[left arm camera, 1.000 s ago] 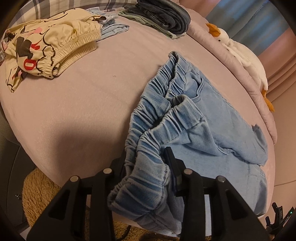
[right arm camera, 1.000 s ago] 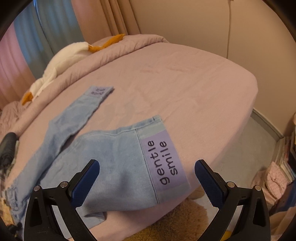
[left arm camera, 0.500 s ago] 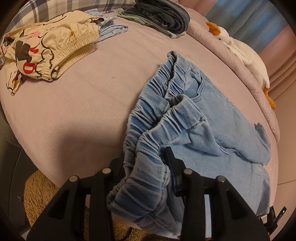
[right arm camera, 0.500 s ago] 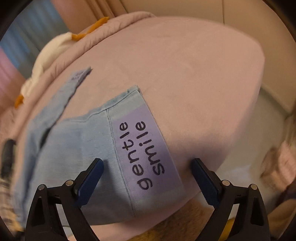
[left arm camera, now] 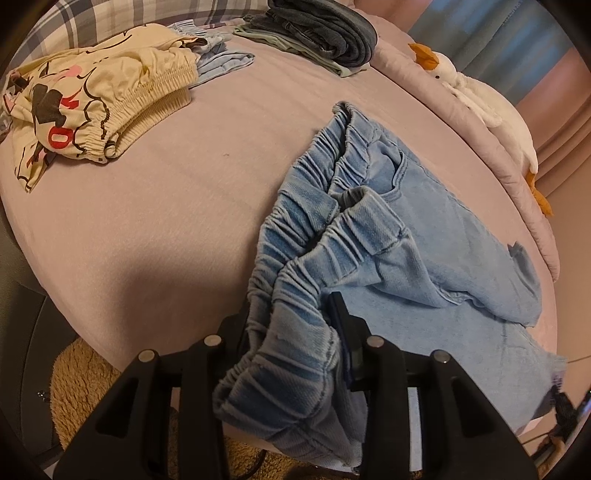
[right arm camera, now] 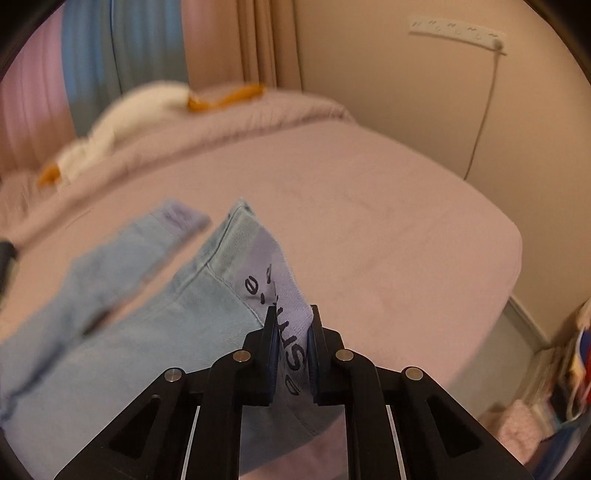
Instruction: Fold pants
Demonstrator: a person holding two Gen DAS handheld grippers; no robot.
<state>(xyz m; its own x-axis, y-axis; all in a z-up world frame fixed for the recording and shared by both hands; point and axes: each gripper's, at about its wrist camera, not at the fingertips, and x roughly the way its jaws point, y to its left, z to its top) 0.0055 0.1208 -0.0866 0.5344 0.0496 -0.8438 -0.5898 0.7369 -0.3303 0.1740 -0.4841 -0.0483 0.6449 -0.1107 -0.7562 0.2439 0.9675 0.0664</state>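
Observation:
Light blue denim pants (left arm camera: 388, 236) lie spread on the pink bed (left arm camera: 177, 206). In the left wrist view my left gripper (left arm camera: 291, 325) is shut on the bunched elastic waistband (left arm camera: 295, 295) near the bed's front edge. In the right wrist view my right gripper (right arm camera: 291, 321) is closing its jaws on the lilac printed cuff (right arm camera: 273, 273) of one pant leg, and the pads press the fabric. The other leg (right arm camera: 110, 258) lies to the left, blurred.
Cream printed pants (left arm camera: 92, 96) and a stack of folded dark clothes (left arm camera: 321, 33) lie at the far side of the bed. A white plush goose (left arm camera: 487, 107) rests on the rolled quilt. A tan rug (left arm camera: 85, 384) lies below the front edge.
My right gripper moved in over the lilac cuff and its wide-open jaws came together on it, lifting the cuff into a fold. The left gripper kept still on the waistband.

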